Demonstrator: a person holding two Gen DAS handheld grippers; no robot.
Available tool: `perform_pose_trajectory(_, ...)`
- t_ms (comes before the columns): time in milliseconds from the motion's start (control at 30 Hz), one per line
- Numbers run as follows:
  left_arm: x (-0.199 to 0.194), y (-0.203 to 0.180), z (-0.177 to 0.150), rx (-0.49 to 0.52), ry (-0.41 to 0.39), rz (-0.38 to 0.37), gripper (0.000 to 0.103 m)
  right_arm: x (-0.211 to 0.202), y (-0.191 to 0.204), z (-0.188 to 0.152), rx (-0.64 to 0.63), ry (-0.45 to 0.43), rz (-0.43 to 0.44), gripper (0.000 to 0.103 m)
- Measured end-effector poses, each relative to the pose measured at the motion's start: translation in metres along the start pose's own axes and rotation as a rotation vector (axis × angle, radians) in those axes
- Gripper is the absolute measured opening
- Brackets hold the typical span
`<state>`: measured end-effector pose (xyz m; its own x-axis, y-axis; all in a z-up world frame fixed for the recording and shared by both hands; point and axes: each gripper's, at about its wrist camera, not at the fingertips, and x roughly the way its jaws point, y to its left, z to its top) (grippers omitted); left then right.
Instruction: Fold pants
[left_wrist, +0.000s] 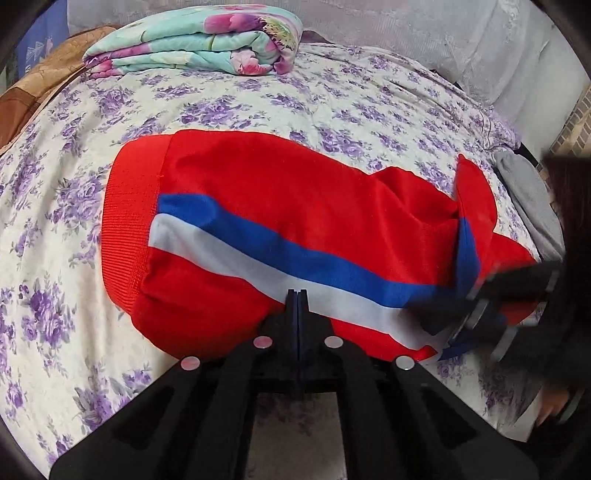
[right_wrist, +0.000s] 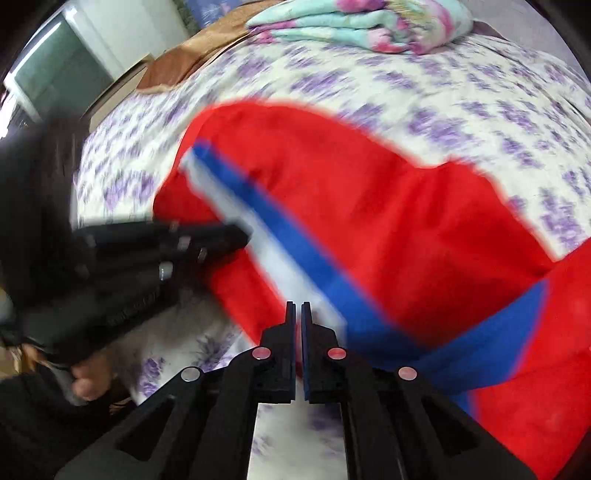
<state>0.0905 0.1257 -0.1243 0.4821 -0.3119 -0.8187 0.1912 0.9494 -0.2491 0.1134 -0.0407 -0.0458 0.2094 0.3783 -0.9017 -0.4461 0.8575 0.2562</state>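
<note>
Red pants (left_wrist: 280, 192) with a blue and white side stripe lie on the bed, ribbed waistband at the left, leg end bunched up at the right. They also show in the right wrist view (right_wrist: 388, 206), blurred by motion. My left gripper (left_wrist: 297, 293) is shut, its tips over the white stripe at the near edge; no cloth shows between the fingers. It shows from the side in the right wrist view (right_wrist: 243, 234). My right gripper (right_wrist: 298, 306) is nearly shut with a thin gap, over the stripe, holding nothing visible. It appears blurred in the left wrist view (left_wrist: 476, 291).
The bed carries a purple-flowered cover (left_wrist: 92, 206). A folded floral blanket (left_wrist: 199, 44) lies at the far side. A grey garment (left_wrist: 524, 199) lies at the right edge. A brown quilt (left_wrist: 33, 88) is at the far left.
</note>
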Motion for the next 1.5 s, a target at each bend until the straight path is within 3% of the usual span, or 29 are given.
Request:
perform_pose_trajectory(33,0.0,0.001,-0.001,-0.001,-0.003,-0.003,0.001,-0.011,-0.017,0.011,0.044,-0.005,-0.039,0.017)
perform_pose_trajectory(67,0.0,0.001,-0.001,-0.002,-0.006,-0.005,0.001,-0.027,-0.05,0.027,0.134,-0.002,-0.092,0.043)
perform_pose_trajectory(100,0.0,0.002,-0.001,-0.003,-0.01,-0.009,0.001,-0.036,-0.073,0.037,0.196,-0.004,-0.126,0.052)
perform_pose_trajectory(233,0.0,0.003,-0.002,-0.003,-0.016,-0.02,0.001,-0.067,-0.193,0.074,0.468,0.025,-0.398,0.055)
perform_pose_trajectory(267,0.0,0.004,-0.002,-0.008,-0.017,-0.028,0.001,-0.072,-0.217,0.079,0.515,0.031,-0.434,0.055)
perform_pose_trajectory(367,0.0,0.007,-0.003,-0.014,-0.02,-0.05,0.001,-0.075,-0.254,0.085,0.595,0.046,-0.426,0.052)
perform_pose_trajectory(467,0.001,0.008,-0.001,-0.014,-0.018,-0.063,0.001,-0.062,-0.262,0.096,0.614,0.072,-0.403,0.05)
perform_pose_trajectory(633,0.001,0.009,-0.001,-0.009,-0.022,-0.077,0.001,-0.02,-0.285,0.097,0.697,0.207,-0.542,0.049)
perform_pose_trajectory(767,0.002,0.01,-0.001,-0.003,-0.023,-0.082,0.001,-0.002,-0.301,0.091,0.756,0.257,-0.553,0.047)
perform_pose_trajectory(1000,0.002,0.01,0.0,-0.001,-0.024,-0.083,0.001,0.007,-0.295,0.089,0.754,0.284,-0.581,0.047)
perform_pose_trajectory(1033,0.002,0.01,0.0,-0.001,-0.025,-0.082,0.001,0.005,-0.294,0.086,0.756,0.278,-0.577,0.041)
perform_pose_trajectory(1067,0.002,0.01,-0.001,-0.001,-0.025,-0.082,0.001,0.002,-0.293,0.082,0.755,0.271,-0.578,0.026)
perform_pose_trajectory(1133,0.002,0.01,-0.001,0.0,-0.027,-0.081,0.001,-0.006,-0.294,0.072,0.764,0.251,-0.551,0.009)
perform_pose_trajectory(1267,0.003,0.01,0.0,-0.003,-0.025,-0.085,0.001,-0.056,-0.273,0.05,0.712,0.094,-0.474,0.008)
perform_pose_trajectory(1367,0.002,0.01,0.0,-0.002,-0.026,-0.083,0.001,-0.112,-0.251,0.012,0.693,-0.047,-0.423,0.008)
perform_pose_trajectory(1500,0.002,0.01,0.0,0.003,-0.025,-0.085,0.001,-0.178,-0.245,-0.076,0.724,-0.197,-0.38,0.008)
